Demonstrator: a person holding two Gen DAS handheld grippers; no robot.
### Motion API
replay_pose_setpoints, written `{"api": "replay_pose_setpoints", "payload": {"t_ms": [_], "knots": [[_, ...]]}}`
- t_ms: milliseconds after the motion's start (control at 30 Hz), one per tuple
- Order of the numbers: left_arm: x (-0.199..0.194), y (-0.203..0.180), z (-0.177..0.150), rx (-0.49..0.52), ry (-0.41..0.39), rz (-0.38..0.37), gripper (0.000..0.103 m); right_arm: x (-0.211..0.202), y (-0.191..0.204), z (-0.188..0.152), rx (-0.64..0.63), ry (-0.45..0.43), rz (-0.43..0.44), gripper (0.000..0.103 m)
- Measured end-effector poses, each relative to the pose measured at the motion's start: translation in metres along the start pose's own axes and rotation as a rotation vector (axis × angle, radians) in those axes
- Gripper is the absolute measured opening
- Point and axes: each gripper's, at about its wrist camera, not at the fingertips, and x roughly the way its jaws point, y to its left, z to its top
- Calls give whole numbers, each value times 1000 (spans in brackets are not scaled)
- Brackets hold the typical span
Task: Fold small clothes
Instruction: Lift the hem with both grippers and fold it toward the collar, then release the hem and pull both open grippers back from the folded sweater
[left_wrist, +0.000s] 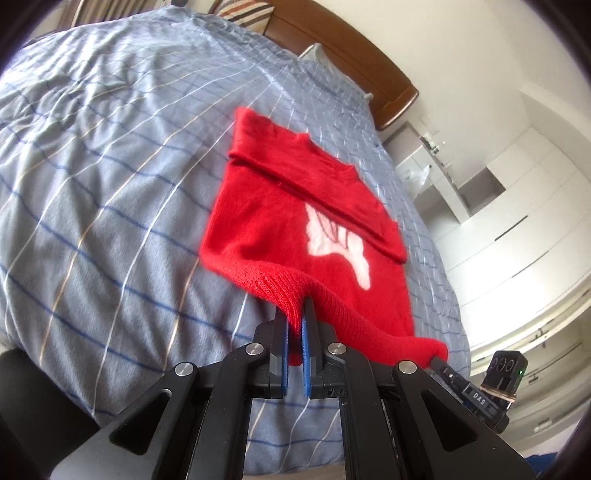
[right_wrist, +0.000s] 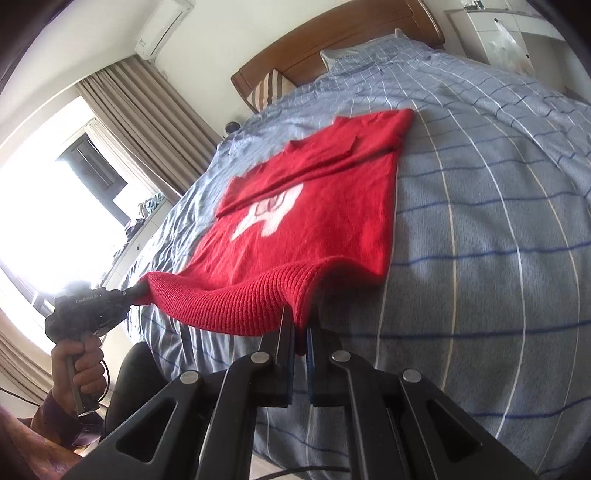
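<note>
A small red knit sweater (left_wrist: 295, 218) with a white print lies on the bed, sleeves folded across its chest. It also shows in the right wrist view (right_wrist: 325, 206). My left gripper (left_wrist: 295, 314) is shut on the ribbed bottom hem at the sweater's left corner and holds it lifted off the bed. My right gripper (right_wrist: 301, 325) is shut on the hem at the right corner, also lifted. The hem hangs stretched between the two. The right gripper's tip shows in the left wrist view (left_wrist: 437, 356); the left gripper shows in the right wrist view (right_wrist: 138, 291).
The bed is covered by a blue-grey checked quilt (left_wrist: 110, 184). A wooden headboard (left_wrist: 354, 55) and pillows stand at the far end. White cabinets (left_wrist: 517, 206) line one side, a curtained window (right_wrist: 55, 192) the other. A person's hand (right_wrist: 81, 365) holds the left gripper.
</note>
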Motion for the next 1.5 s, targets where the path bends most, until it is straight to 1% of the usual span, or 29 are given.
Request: {"api": "replay_pose_setpoints", "payload": {"t_ms": [100,200,300,367,433,500,567,633,667,700,733,767,800,833,867,933,1000,1067,1133,1200,1233,1267,1300,1333,1367,1400,1467,1500], "knots": [[12,-11,36,5,-58,-19,3,9,-2,38,-17,-30,-11,5],[34,-19,78,20,-105,-17,3,24,-3,85,-56,-69,-37,5],[69,-28,121,55,-128,27,3,51,-6,134,-91,-89,-68,5],[97,-29,150,73,-138,65,4,74,-11,166,-93,-92,-86,5],[129,-27,180,77,-126,100,4,102,-19,197,-89,-79,-106,5],[160,-21,202,79,-104,143,4,131,-31,223,-69,-62,-120,5],[188,-15,219,76,-84,189,4,159,-46,245,-33,-46,-140,5],[212,-7,231,64,-61,216,5,182,-60,261,2,-39,-154,5],[221,-3,236,58,-50,237,10,191,-65,267,20,-41,-158,5],[228,0,239,51,-47,274,16,199,-70,271,38,-36,-154,7],[232,3,243,38,-48,310,26,205,-75,274,56,-29,-158,13],[231,8,245,19,-51,325,52,208,-78,276,69,-30,-172,19],[227,13,246,-2,-65,330,72,208,-81,277,79,-36,-182,36],[219,17,246,-17,-94,333,76,204,-83,276,90,-48,-186,44],[209,20,246,-21,-121,334,80,198,-85,274,95,-60,-186,45],[194,23,242,-10,-137,333,81,183,-84,269,69,-71,-191,44],[181,24,232,16,-125,340,81,168,-76,261,7,-66,-192,44],[169,23,216,52,-105,341,81,153,-63,248,-57,-43,-164,44],[156,20,192,89,-81,343,81,143,-50,228,-115,-1,-119,44],[142,18,164,123,-56,337,82,139,-42,203,-168,57,-108,44],[135,16,149,141,-50,340,82,139,-42,174,-221,122,-209,44],[126,13,134,161,-49,346,82,139,-42,174,-221,122,-209,44],[117,10,118,184,-56,353,82,136,-44,160,-240,131,-268,44],[108,6,102,207,-67,361,84,114,-46,138,-235,89,-302,44],[99,2,86,228,-80,371,88,114,-46,138,-235,89,-302,44],[93,-4,72,244,-96,377,91,100,-45,128,-229,58,-312,45],[84,-12,45,277,-114,377,92,75,-40,108,-229,1,-316,45],[82,-15,37,292,-116,379,92,63,-36,96,-236,-28,-323,49]]}}
